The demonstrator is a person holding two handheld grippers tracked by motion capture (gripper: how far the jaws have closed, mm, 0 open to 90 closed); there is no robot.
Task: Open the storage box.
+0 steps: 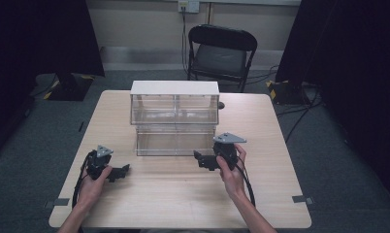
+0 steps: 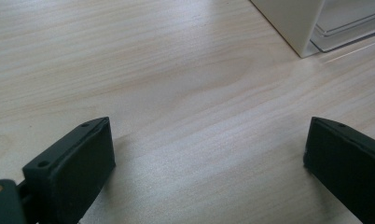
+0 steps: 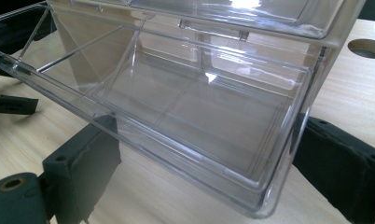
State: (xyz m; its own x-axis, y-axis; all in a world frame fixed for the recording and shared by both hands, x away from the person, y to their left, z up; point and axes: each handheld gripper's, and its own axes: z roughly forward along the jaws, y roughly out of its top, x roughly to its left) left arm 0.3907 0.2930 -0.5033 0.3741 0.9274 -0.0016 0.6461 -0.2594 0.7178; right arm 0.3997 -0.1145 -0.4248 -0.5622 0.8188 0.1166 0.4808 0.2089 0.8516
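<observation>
Clear organizer (image 1: 175, 119), white-topped, sits mid-tabletop (image 1: 183, 194), long axis crosswise, drawers facing us; a black folding chair (image 1: 221, 51) stands beyond it. We hold the left tool (image 1: 119, 172) and right tool (image 1: 203, 160) before it, jaws spread, empty.

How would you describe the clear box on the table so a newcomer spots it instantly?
On the light wooden table, look at the middle, in front of the black folding chair. The clear plastic drawer unit stands there between the two hand-held grippers, the only see-through thing, capped by a white top, its lower drawer pulled open.
</observation>
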